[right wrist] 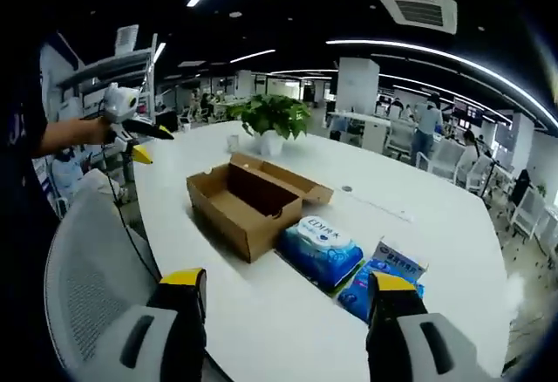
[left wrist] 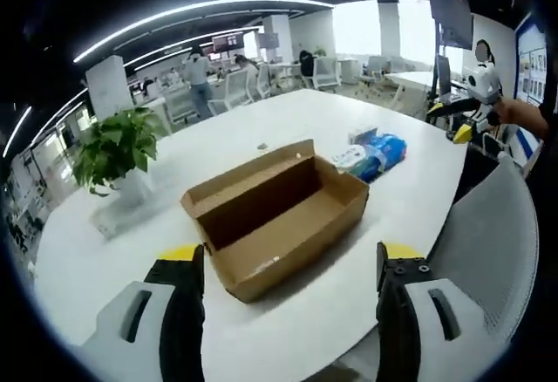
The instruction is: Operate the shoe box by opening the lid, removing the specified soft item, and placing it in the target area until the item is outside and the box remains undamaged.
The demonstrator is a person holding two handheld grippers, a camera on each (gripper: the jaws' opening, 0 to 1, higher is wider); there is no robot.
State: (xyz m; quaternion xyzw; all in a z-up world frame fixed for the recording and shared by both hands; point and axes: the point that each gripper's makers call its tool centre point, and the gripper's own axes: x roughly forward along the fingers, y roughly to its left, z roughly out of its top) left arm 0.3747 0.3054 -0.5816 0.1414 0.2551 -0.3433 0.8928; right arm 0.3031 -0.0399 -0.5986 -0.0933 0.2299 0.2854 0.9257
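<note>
A brown cardboard shoe box [left wrist: 270,216] lies open on the white table [left wrist: 261,129], its lid folded back on the far side, and bare cardboard shows inside. Beyond it in the left gripper view lie a blue-and-white soft wipes pack [left wrist: 364,157] and a second blue pack [left wrist: 391,148]. My left gripper [left wrist: 290,312] is open, low in front of the box and clear of it. In the right gripper view the box [right wrist: 248,194] sits ahead, with the wipes pack [right wrist: 321,247] and the second pack [right wrist: 384,277] close to my open right gripper [right wrist: 283,312]. A hand holds the left gripper [right wrist: 153,145] far left.
A potted plant [left wrist: 118,146] stands on the table beyond the box, also seen as the plant [right wrist: 275,120] from the right. A grey mesh chair [left wrist: 488,234] presses against the table edge; the same chair [right wrist: 87,260] is at the left. The right gripper [left wrist: 471,107] hovers off the table's end. People and desks fill the background.
</note>
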